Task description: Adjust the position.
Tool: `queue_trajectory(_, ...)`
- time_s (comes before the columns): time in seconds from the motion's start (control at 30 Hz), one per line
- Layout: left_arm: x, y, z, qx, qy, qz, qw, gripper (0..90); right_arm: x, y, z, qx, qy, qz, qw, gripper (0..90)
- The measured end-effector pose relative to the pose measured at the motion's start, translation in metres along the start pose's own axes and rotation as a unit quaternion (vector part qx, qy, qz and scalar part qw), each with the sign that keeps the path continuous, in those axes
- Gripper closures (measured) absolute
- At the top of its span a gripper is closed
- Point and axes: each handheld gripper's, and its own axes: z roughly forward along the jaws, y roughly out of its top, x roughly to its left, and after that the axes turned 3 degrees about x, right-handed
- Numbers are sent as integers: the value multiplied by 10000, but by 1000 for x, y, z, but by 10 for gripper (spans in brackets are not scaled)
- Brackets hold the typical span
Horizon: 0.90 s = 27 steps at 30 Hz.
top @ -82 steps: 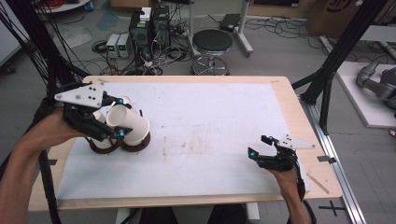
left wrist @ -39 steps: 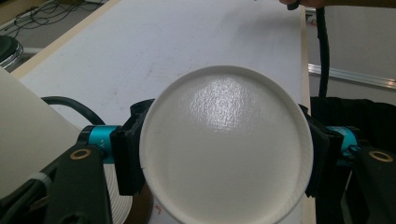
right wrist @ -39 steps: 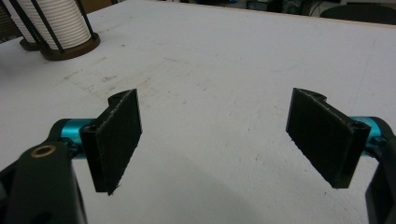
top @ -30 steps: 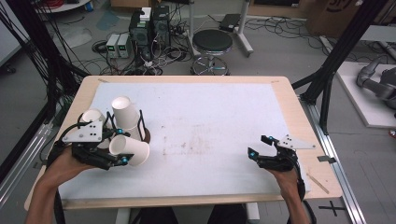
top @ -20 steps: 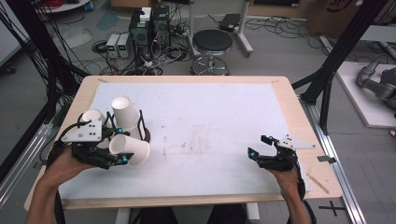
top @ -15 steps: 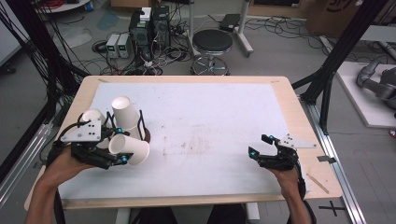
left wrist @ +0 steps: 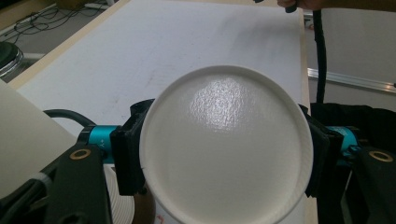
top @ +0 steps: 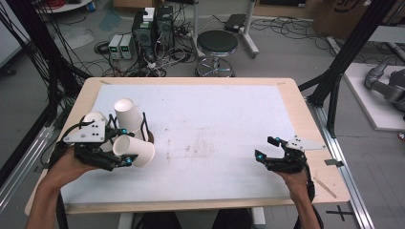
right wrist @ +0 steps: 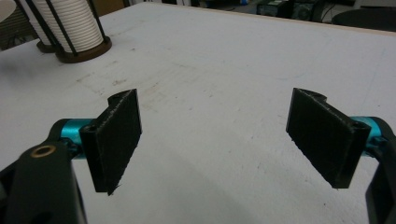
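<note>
Left gripper (top: 125,151) is clamped on a white paper cup (top: 135,150), held sideways just above the table's (top: 229,119) left part, base pointing toward the middle. In the left gripper view the cup's (left wrist: 224,144) flat glossy bottom faces the camera, with a jaw pad pressed on each side of the wall near the base.

Right behind it is the cup holder (top: 143,136) — dark round base with thin black upright rods, and a stack of white cups (top: 126,112) leaning in it. The right gripper view shows the same stack (right wrist: 70,21) at far left, ribbed rims nested tight.

Right gripper (top: 274,151) rests at the table's right part, jaws spread wide, nothing between them; the right gripper view gives bare white table past both pads.

Handling, my read:
- Cup is very light and thin-walled — it will ovalise or crease if squeezed hard.
- Base ring is the stiffest spot, so the current grip near the bottom looks like the right place; the open rim is the softest.
- Glossy coating looks slippery, so a light hold could let it rotate or slide.
- Nested cups tend to stick, so two may come out together.
</note>
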Motion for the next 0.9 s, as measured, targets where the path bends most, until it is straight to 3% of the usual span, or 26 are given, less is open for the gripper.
queue_trajectory(0.47,0,11,15,85,-184,81,9998,314,2,10,11,448,707,-199,9963,185)
queue_trajectory(0.9,0,22,36,-91,-375,48,9992,314,11,50,21,714,1213,-684,9877,185)
